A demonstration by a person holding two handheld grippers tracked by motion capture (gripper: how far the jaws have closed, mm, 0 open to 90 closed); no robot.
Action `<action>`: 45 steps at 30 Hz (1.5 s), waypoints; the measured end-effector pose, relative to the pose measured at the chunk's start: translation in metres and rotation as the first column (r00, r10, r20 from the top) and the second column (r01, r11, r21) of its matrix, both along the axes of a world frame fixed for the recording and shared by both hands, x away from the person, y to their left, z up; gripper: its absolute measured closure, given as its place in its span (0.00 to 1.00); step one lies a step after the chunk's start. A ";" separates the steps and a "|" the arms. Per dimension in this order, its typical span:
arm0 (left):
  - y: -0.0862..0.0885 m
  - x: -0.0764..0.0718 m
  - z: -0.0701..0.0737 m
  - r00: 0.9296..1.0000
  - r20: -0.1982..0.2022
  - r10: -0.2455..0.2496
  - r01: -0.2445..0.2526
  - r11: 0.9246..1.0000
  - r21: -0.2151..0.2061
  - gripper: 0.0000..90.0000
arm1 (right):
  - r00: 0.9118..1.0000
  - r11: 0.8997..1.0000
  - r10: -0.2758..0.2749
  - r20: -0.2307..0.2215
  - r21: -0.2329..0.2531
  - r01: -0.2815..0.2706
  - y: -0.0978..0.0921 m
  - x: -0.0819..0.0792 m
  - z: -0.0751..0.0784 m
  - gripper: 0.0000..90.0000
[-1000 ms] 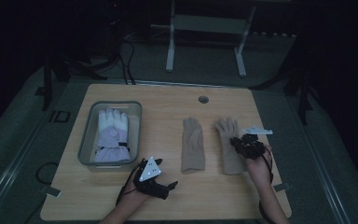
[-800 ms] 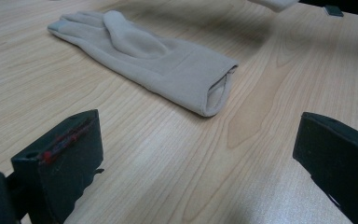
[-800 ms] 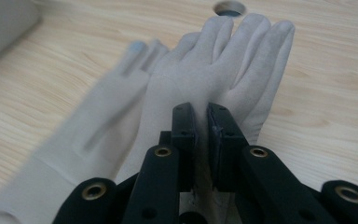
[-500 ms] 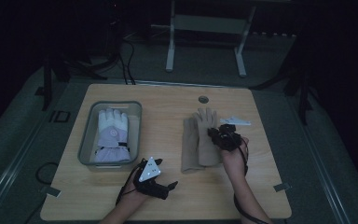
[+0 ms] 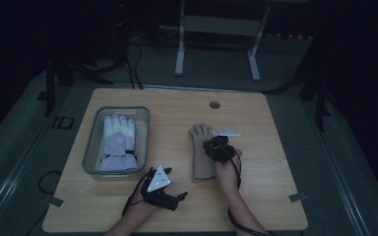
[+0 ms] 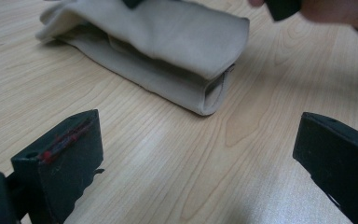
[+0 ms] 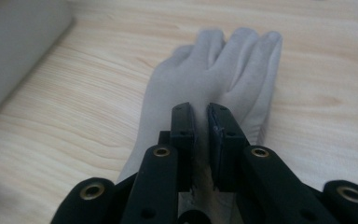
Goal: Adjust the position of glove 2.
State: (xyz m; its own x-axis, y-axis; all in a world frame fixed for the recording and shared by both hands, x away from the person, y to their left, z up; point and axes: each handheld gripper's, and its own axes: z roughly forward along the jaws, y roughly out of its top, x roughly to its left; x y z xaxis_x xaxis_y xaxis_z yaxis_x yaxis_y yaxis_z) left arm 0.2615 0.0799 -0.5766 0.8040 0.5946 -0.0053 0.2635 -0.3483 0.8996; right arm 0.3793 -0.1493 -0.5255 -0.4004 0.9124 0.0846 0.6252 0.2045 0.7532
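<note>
Right gripper view: right gripper (image 7: pixel 200 140) jaws pinch the top beige glove (image 7: pixel 214 79), stacked on a second beige glove. Left gripper view adds the stacked cuffs (image 6: pixel 214 88), with left gripper (image 6: pixel 196 163) spread wide on bare table (image 6: pixel 135 154). High view adds the bin (image 5: pixel 91 152) holding a white glove (image 5: pixel 119 140).

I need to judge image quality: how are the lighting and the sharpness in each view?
High view: dim, the room behind is nearly black, the light wooden table is readable. Left gripper view: bright, the beige fabric gloves sharp, the near jaws soft. Right gripper view: well lit, jaws blurred at the bottom, grey plastic bin out of focus.
</note>
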 end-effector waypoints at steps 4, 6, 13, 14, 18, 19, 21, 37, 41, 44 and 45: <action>-0.001 0.000 0.000 1.000 -0.001 -0.003 0.003 1.000 0.002 0.02 | 0.999 1.000 -0.014 -0.040 -0.013 0.014 -0.002 0.004 -0.018 0.90; 0.000 0.000 0.000 1.000 -0.004 -0.004 0.004 1.000 0.001 0.02 | 0.999 1.000 -0.017 -0.047 -0.003 0.017 -0.003 0.004 -0.024 0.89; 0.000 0.001 0.000 1.000 -0.009 -0.002 0.002 1.000 -0.002 0.02 | 0.999 1.000 0.001 -0.046 0.022 0.000 -0.005 0.006 -0.020 0.86; 0.000 0.001 0.000 1.000 -0.009 -0.002 0.002 1.000 -0.002 0.02 | 0.999 1.000 0.002 -0.046 0.025 -0.001 -0.005 0.006 -0.019 0.86; 0.000 0.001 0.000 1.000 -0.006 -0.005 0.005 1.000 -0.004 0.02 | 0.999 1.000 0.010 -0.042 0.027 -0.009 -0.003 0.008 -0.015 0.93; 0.000 0.000 0.000 1.000 -0.005 -0.006 0.006 1.000 -0.008 0.02 | 0.999 0.999 0.015 -0.048 0.032 -0.014 -0.003 0.008 -0.014 0.94; 0.000 0.000 0.000 1.000 -0.005 -0.004 0.004 1.000 -0.010 0.02 | 0.999 0.999 0.010 -0.040 0.049 -0.008 -0.002 0.008 -0.014 0.95; 0.000 0.001 0.000 1.000 -0.006 -0.005 0.005 1.000 -0.006 0.02 | 0.999 0.995 -0.037 -0.017 0.093 0.039 0.005 0.013 -0.013 0.95; 0.000 0.001 0.000 1.000 -0.004 -0.005 0.005 1.000 -0.004 0.02 | 0.999 0.994 -0.031 -0.039 0.107 0.035 0.009 0.014 -0.022 0.95; 0.000 0.001 0.000 1.000 -0.005 -0.005 0.005 1.000 -0.004 0.02 | 0.999 0.992 -0.021 -0.037 0.123 0.026 0.012 0.012 -0.018 0.95; 0.000 0.001 0.000 1.000 -0.006 -0.005 0.005 1.000 -0.004 0.02 | 0.999 0.992 -0.024 -0.025 0.126 0.027 0.013 0.011 -0.017 0.95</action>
State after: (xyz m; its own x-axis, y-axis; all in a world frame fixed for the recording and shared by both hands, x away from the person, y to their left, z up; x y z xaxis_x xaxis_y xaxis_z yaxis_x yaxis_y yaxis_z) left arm 0.2622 0.0797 -0.5766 0.8067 0.5908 -0.0124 0.2672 -0.3459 0.8994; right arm 0.3900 -0.1364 -0.5421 -0.3736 0.9037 0.2090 0.6465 0.0921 0.7574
